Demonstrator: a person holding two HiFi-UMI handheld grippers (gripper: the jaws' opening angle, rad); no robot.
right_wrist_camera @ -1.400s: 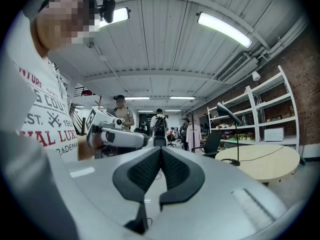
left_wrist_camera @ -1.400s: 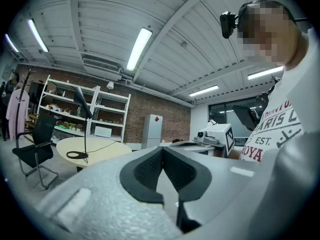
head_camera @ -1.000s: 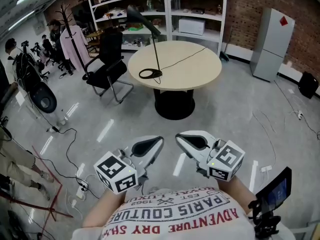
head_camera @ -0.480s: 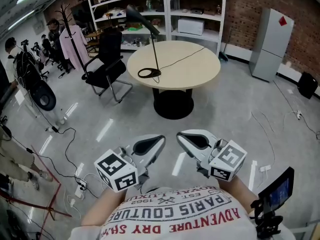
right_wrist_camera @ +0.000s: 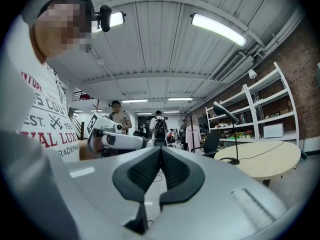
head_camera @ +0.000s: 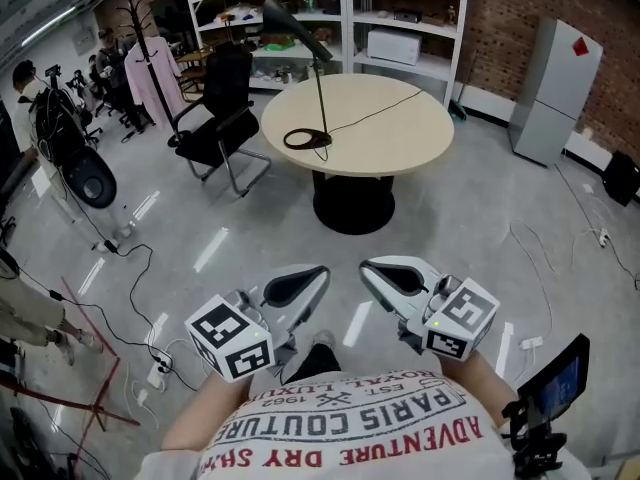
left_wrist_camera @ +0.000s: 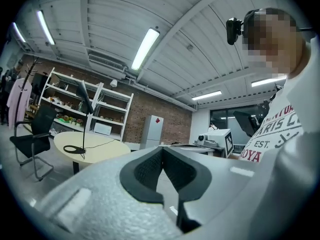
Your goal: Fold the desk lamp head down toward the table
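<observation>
Approach step. Left gripper (head_camera: 320, 273) and right gripper (head_camera: 366, 268) both clenched, empty, well apart from lamp (head_camera: 320, 90) on table (head_camera: 400, 118). Next, likely: close in, open jaws, grasp lamp head (head_camera: 295, 26).

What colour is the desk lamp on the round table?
Black desk lamp; clearest in the head view.

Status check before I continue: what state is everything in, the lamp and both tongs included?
desk lamp: standing on the round table, stem upright, head raised, not folded
lamp cord: lying slack across the tabletop
left tongs: shut, empty, far short of the table
right tongs: shut, empty, far short of the table
fridge: door shut
</observation>
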